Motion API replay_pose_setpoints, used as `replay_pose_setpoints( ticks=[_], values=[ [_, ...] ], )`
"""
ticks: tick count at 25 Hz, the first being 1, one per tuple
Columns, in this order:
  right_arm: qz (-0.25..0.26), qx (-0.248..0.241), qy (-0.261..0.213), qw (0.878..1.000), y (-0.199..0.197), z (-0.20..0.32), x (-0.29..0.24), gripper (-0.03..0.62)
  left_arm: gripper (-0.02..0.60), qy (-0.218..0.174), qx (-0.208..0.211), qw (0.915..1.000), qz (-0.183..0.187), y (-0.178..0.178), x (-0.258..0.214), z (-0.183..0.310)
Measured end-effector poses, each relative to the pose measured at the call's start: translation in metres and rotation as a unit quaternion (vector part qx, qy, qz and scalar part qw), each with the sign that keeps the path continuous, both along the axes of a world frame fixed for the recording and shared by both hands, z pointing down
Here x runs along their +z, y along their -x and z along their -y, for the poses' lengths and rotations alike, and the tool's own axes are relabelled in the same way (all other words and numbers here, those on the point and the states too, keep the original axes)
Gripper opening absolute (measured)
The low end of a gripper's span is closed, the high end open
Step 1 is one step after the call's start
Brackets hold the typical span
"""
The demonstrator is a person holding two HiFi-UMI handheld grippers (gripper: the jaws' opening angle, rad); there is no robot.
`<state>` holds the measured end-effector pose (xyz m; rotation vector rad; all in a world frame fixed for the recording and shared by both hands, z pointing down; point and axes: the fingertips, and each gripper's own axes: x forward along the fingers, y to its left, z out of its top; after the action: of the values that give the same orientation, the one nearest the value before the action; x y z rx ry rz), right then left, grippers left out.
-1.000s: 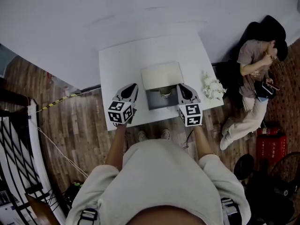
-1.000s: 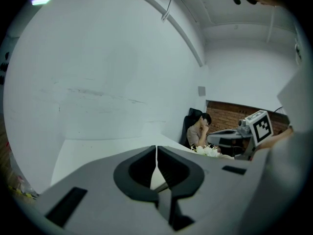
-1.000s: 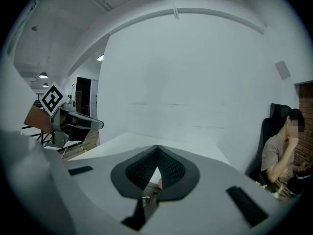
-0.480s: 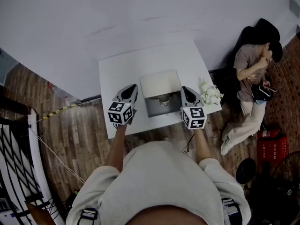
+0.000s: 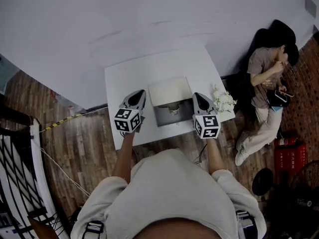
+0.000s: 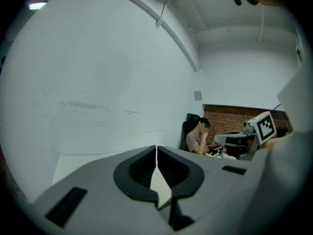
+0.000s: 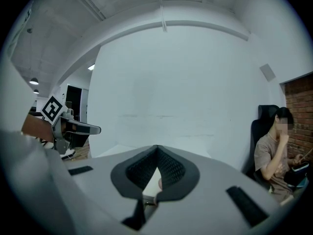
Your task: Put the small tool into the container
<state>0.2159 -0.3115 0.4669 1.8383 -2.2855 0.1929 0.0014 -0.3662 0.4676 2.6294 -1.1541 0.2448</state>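
Observation:
An open box (image 5: 164, 118) sits at the middle of the white table (image 5: 119, 78), its pale lid (image 5: 170, 90) tipped back. Inside its dark grey tray lies a small light-coloured tool (image 5: 173, 111). My left gripper (image 5: 141, 92) hovers just left of the box, jaws shut with nothing between them (image 6: 156, 150). Just right of the box, my right gripper (image 5: 196, 95) is also shut and empty (image 7: 156, 149). Neither gripper touches the box or the tool.
A bunch of white flowers (image 5: 224, 100) lies at the table's right edge, close to my right gripper. A person (image 5: 266, 81) sits on the floor by the wall to the right. The table's near edge is under my grippers, over wooden floor (image 5: 75, 133).
My right gripper has drawn slightly right, from over the box's right edge to beside it. The left gripper has hardly moved. The small tool stays in the tray.

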Motion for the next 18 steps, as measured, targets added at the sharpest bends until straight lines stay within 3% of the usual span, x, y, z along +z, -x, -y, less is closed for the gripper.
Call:
replay_pose_setpoints(
  ticks=[18],
  values=[
    [-0.004, 0.002, 0.011, 1.000, -0.002, 0.001, 0.013, -0.003, 0.014, 0.000, 0.004, 1.0000, 0.007, -0.007, 0.006, 0.002]
  ],
)
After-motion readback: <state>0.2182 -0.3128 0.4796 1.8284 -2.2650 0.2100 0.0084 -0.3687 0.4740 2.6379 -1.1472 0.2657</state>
